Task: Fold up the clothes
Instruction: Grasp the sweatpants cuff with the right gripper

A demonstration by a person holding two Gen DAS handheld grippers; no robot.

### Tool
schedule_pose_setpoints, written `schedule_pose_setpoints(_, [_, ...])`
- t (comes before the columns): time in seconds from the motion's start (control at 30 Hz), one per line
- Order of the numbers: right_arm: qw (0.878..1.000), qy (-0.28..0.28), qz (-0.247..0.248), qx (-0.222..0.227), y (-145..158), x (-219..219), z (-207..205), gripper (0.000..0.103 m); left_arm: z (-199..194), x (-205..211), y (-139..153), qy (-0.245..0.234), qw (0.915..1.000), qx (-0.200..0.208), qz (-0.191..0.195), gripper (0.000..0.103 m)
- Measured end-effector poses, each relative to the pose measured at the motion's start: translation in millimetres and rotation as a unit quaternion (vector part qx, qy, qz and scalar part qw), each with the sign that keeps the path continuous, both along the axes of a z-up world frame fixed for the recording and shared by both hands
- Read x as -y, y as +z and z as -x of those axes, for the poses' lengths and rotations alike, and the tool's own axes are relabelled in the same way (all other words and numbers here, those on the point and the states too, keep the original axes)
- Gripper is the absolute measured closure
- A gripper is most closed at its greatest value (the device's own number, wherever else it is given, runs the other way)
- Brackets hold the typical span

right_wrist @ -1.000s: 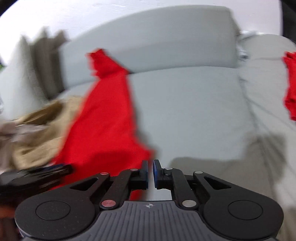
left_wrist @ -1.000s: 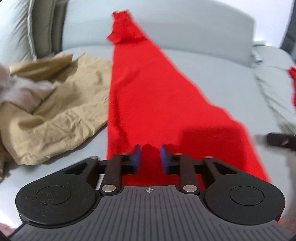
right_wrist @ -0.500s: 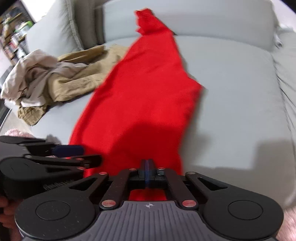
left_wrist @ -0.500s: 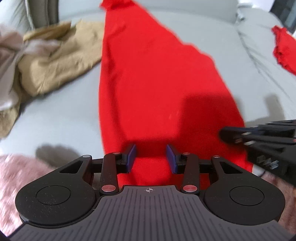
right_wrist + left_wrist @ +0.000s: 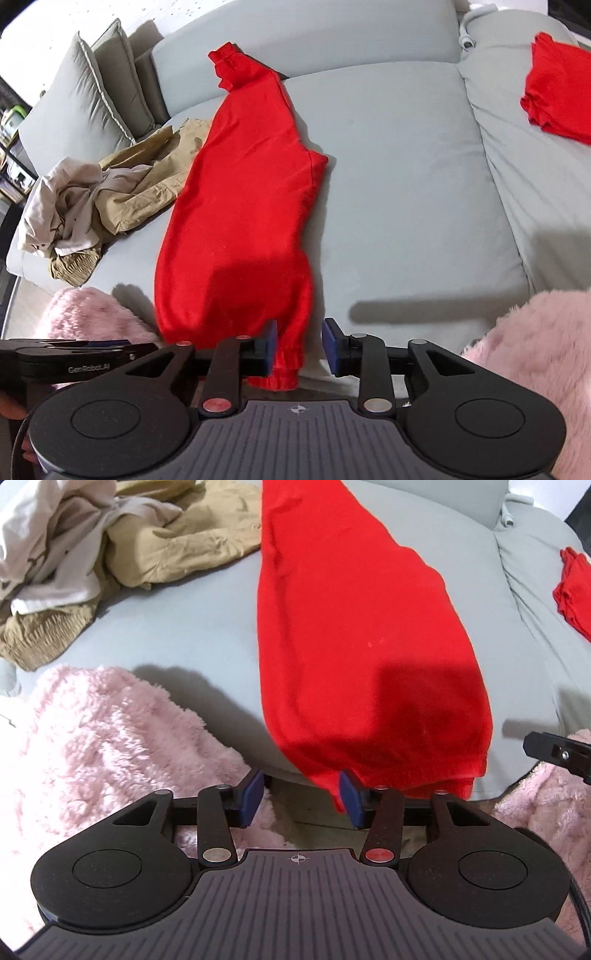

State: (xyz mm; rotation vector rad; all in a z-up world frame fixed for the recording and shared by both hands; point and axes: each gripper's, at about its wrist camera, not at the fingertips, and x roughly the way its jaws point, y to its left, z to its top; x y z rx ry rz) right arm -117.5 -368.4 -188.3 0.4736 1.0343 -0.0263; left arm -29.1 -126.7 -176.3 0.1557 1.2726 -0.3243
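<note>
We see long red knit garment flat on grey sofa; left hand-held gripper, right hand-held gripper jaws just opening, gripping nothing.

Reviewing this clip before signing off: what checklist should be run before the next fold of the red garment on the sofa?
1. Left gripper released: ok, jaws have just been opening, nothing between.
2. Right gripper released: ok, just opened; hem between the pads, unpinched.
3. Red garment laid lengthwise on the sofa: ok.
4. Near hem fully on the cushion: not ok, overhangs.
5. Clear of the tan clothes pile: cannot tell.
</note>
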Motion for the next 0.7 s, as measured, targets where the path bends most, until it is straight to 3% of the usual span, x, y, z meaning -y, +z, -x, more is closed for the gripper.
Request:
schedule_pose_setpoints(0.3, [1.0,-0.006,-0.005,-0.009,12,-2,-14,0.062,-8,-1,8,-0.016,0.9998,-0.001,0.013,0.045])
schedule_pose_setpoints(0.5, [0.999,-0.011,-0.013,-0.033,-1,-2,-29,0.061,-20,-6,-5,-0.012,0.9992,-0.022,0.031,0.043])
schedule_pose_setpoints(0.7, [0.999,-0.028,-0.03,-0.028,-14,2,-31,0.055,-28,-10,-16,-0.001,0.9977,-0.037,0.057,0.042])
